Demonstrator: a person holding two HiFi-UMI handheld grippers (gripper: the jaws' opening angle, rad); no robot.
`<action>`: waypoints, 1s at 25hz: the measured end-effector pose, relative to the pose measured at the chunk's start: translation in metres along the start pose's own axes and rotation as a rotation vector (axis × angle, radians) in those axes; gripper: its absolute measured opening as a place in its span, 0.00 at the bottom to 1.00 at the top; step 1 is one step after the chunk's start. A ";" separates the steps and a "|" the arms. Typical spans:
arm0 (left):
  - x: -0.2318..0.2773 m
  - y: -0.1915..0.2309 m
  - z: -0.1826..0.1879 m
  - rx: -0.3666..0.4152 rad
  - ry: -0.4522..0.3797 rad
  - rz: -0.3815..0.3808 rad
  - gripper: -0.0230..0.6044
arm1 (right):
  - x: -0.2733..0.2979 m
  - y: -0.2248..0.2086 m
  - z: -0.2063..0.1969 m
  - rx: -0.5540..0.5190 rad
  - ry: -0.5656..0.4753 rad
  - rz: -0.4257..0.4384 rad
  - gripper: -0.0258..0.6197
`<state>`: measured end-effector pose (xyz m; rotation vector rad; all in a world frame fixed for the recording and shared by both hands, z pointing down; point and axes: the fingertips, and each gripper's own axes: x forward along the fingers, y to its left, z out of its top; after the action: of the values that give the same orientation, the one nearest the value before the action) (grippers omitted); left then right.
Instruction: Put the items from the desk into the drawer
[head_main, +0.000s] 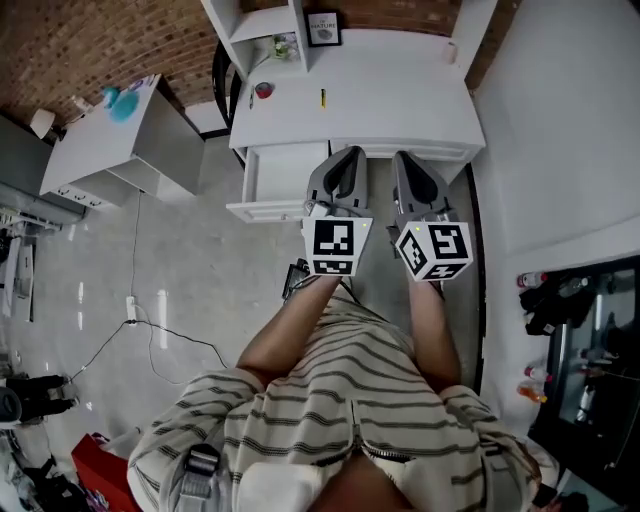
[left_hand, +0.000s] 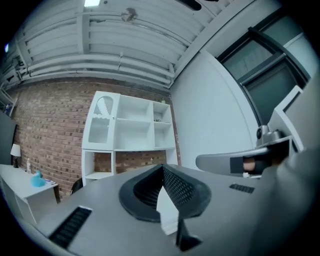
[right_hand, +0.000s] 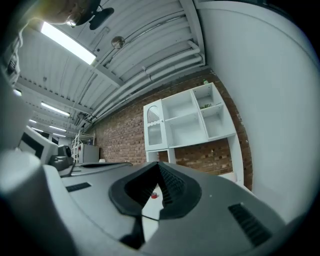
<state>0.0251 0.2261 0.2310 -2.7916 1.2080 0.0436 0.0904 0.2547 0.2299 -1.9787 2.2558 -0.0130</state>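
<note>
The white desk (head_main: 390, 95) stands ahead of me against the brick wall. On it lie a small red round item (head_main: 263, 90) and a yellow pen (head_main: 322, 97), with a framed picture (head_main: 323, 28) at the back and a pale cup (head_main: 452, 50) at the far right. Under the desk's left side a white drawer (head_main: 262, 208) is pulled out. Side by side short of the desk, my left gripper (head_main: 348, 155) and right gripper (head_main: 412, 160) point level at it. Both are shut with nothing in them. The red item (right_hand: 153, 195) shows below the right gripper (right_hand: 159, 166) tips. The left gripper (left_hand: 162, 169) faces the white shelf unit (left_hand: 127, 135).
A white cabinet (head_main: 120, 145) with a blue object (head_main: 122, 103) stands to the left. A black chair (head_main: 222, 85) sits beside the desk's left end. A white wall (head_main: 560, 150) runs along the right, and a dark rack (head_main: 585, 350) with bottles is near right. Cables (head_main: 130, 310) cross the floor.
</note>
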 end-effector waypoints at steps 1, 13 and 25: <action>0.020 0.012 -0.002 -0.008 0.007 -0.003 0.05 | 0.020 -0.007 0.000 0.002 0.002 -0.002 0.06; 0.150 0.093 -0.022 -0.011 0.078 -0.032 0.05 | 0.173 -0.058 -0.012 0.033 0.059 -0.013 0.06; 0.265 0.097 -0.053 -0.015 0.134 0.022 0.05 | 0.260 -0.145 -0.033 0.025 0.099 0.022 0.06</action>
<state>0.1347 -0.0374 0.2584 -2.8337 1.2725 -0.1360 0.1972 -0.0243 0.2506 -1.9826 2.3251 -0.1400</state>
